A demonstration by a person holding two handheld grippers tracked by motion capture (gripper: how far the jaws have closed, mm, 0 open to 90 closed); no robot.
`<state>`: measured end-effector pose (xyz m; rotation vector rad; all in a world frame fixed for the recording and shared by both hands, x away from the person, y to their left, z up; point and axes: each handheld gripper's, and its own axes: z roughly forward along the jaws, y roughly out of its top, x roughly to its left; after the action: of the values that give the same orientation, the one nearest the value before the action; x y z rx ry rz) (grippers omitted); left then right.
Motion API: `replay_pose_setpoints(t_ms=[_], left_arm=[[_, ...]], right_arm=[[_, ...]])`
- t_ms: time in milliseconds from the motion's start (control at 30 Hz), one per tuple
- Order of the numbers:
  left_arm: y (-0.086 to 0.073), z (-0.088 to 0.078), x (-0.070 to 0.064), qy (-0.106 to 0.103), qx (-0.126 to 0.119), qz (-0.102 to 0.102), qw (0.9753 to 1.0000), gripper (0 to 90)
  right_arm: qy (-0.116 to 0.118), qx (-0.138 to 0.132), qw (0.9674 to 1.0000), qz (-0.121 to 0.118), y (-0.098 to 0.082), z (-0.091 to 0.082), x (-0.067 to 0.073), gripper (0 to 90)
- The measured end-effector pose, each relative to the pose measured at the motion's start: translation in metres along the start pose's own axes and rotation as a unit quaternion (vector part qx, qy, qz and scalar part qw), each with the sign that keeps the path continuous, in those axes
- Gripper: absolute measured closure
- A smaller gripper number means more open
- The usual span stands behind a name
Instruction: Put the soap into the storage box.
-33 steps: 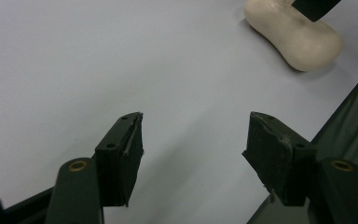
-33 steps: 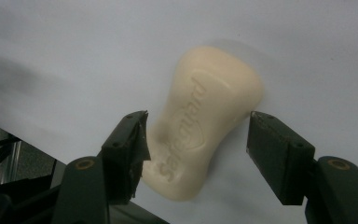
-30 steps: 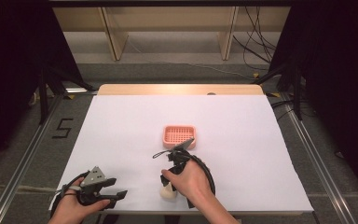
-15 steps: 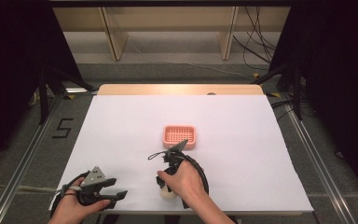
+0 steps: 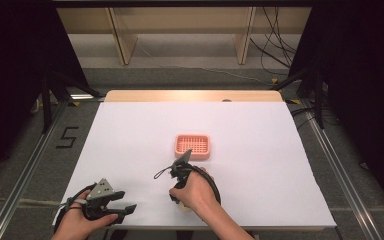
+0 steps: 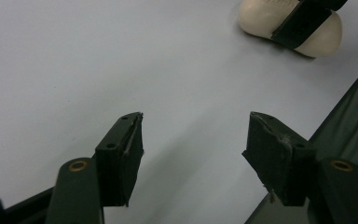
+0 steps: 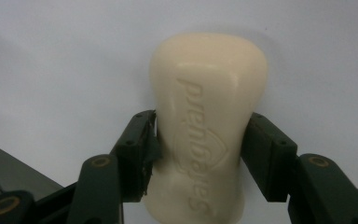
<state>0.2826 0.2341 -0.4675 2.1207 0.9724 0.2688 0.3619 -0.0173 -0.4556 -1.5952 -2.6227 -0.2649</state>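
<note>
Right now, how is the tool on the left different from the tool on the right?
The left tool is open and holds nothing; the right tool has just closed and squeezes the cream soap. The left tool waits near the table's front edge; the right tool sits nearer the pink dish. Both have black jaws.

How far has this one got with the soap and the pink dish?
Early stage. Done: the right tongs have just been closing and now clamp the waist of the cream soap bar, which lies on the white table. Left: lifting it and, probably, placing it in the empty pink soap dish. The left tongs wait open.
</note>
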Motion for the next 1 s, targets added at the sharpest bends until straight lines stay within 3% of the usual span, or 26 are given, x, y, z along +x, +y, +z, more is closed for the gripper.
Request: replay_pose_setpoints(t_ms=[67, 167, 300, 400, 433, 500, 567, 800, 867, 900, 933, 1000], left_arm=[[0.0003, -0.0001, 0.0009, 0.000, -0.001, 0.008, 1.0000, 35.9], [-0.0001, -0.0001, -0.0001, 0.000, 0.002, -0.002, 1.0000, 35.9], [0.0004, -0.0007, 0.0014, -0.001, 0.004, 0.013, 0.9999, 35.9], [0.0003, -0.0004, 0.0006, -0.002, 0.001, 0.009, 1.0000, 35.9], [0.0010, -0.0005, 0.0030, 0.003, 0.005, 0.024, 0.9997, 35.9], [0.0010, -0.0004, 0.0030, 0.003, 0.005, 0.026, 0.9996, 35.9], [0.0012, -0.0005, 0.0032, 0.006, 0.004, 0.029, 0.9995, 35.9], [0.0011, -0.0007, 0.0039, 0.007, 0.003, 0.031, 0.9995, 35.9], [0.0011, -0.0007, 0.0038, 0.007, 0.003, 0.030, 0.9995, 35.9], [0.0012, -0.0008, 0.0038, 0.007, 0.002, 0.031, 0.9995, 35.9], [0.0012, -0.0009, 0.0037, 0.007, 0.002, 0.031, 0.9995, 35.9], [0.0012, -0.0008, 0.0036, 0.007, 0.002, 0.030, 0.9995, 35.9]], right_arm=[[-0.003, 0.002, 1.0000, -0.008, 0.0009, 0.0006, 0.0014, 49.2], [-0.010, 0.008, 0.9994, -0.031, 0.0023, 0.0007, 0.0030, 49.2], [-0.011, 0.017, 0.9979, -0.062, 0.0036, 0.0030, 0.0047, 49.2], [-0.010, 0.025, 0.9976, -0.063, 0.0037, 0.0025, 0.0072, 49.7], [-0.016, 0.024, 0.9956, -0.090, 0.0034, 0.0037, 0.0064, 49.8], [-0.014, 0.034, 0.9958, -0.084, 0.0036, 0.0024, 0.0096, 49.9], [-0.011, 0.039, 0.9942, -0.100, 0.0042, 0.0025, 0.0096, 50.1], [-0.005, 0.033, 0.9936, -0.108, 0.0031, 0.0015, 0.0081, 50.5], [0.001, 0.021, 0.9904, -0.136, 0.0014, 0.0027, 0.0029, 50.5], [-0.003, 0.021, 0.9915, -0.128, 0.0006, 0.0009, 0.0044, 50.5], [-0.001, 0.016, 0.9899, -0.141, 0.0007, 0.0004, 0.0022, 50.5], [0.003, 0.017, 0.9918, -0.127, -0.0001, -0.0030, 0.0043, 50.5]])
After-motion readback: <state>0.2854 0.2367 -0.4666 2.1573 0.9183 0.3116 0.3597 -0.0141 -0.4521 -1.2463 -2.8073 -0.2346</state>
